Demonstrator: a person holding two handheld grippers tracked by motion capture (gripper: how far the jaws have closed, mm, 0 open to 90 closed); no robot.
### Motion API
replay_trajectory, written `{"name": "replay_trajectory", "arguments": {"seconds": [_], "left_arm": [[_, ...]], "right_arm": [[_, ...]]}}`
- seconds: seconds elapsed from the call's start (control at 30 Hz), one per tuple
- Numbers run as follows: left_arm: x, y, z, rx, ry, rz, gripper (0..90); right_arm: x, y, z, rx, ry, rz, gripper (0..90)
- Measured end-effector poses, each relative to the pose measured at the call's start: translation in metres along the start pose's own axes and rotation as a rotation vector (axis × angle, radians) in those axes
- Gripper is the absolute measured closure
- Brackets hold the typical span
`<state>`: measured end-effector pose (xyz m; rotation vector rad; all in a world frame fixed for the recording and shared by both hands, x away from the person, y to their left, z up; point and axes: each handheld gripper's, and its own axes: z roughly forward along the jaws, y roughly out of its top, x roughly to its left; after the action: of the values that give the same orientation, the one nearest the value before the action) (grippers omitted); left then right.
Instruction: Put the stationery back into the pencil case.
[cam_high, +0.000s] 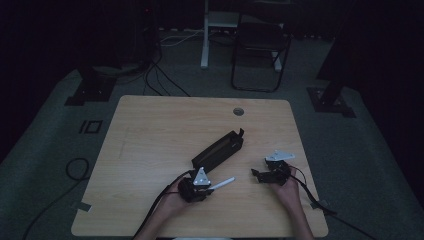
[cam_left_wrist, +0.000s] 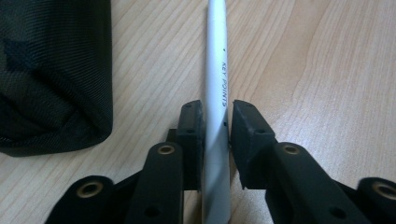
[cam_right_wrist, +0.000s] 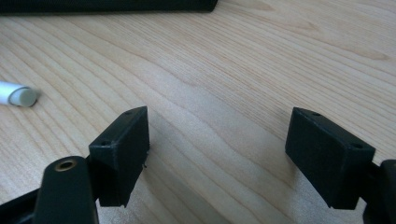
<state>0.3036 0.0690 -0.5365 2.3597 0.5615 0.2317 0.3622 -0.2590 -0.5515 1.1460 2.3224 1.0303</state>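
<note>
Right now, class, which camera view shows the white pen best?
The left gripper view: the white pen runs up between the left tool's jaws, its printed lettering readable. The high view shows it small beside that tool; the right gripper view catches just its end.

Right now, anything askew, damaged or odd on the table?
Nothing stands out. The white pen lies flat on the wooden table, intact, with the left gripper shut on its barrel. The black pencil case lies beside it. The right gripper rests open over bare wood.
</note>
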Motion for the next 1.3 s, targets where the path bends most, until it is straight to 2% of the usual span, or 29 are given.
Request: {"name": "replay_trajectory", "arguments": {"seconds": [0.13, 0.23, 0.47, 0.63, 0.87, 1.03, 1.3], "left_arm": [[0.001, -0.001, -0.001, 0.0, -0.004, -0.006, 73.8], [0.002, -0.001, -0.001, 0.0, -0.005, -0.01, 78.3], [0.002, -0.001, -0.001, 0.002, -0.001, -0.028, 79.1], [0.001, 0.0, -0.001, 0.003, 0.015, -0.028, 79.2], [0.001, 0.001, 0.0, 0.008, 0.008, -0.022, 79.2], [0.001, 0.001, -0.002, -0.001, 0.016, -0.023, 79.2], [0.001, 0.005, -0.015, -0.055, 0.011, -0.048, 79.2]], "right_arm": [[0.0, 0.0, 0.0, -0.001, 0.0, 0.0, 21.4], [0.0, 0.0, 0.0, 0.0, 0.0, 0.0, 21.3], [0.0, 0.0, 0.0, 0.0, 0.0, 0.0, 21.3], [0.0, 0.0, 0.0, 0.0, 0.001, 0.0, 21.3], [0.0, 0.0, 0.0, 0.0, 0.001, 0.0, 21.4], [0.0, 0.0, 0.0, 0.0, 0.001, 0.001, 21.3], [0.0, 0.0, 0.0, 0.0, 0.001, 0.0, 21.3]]}}
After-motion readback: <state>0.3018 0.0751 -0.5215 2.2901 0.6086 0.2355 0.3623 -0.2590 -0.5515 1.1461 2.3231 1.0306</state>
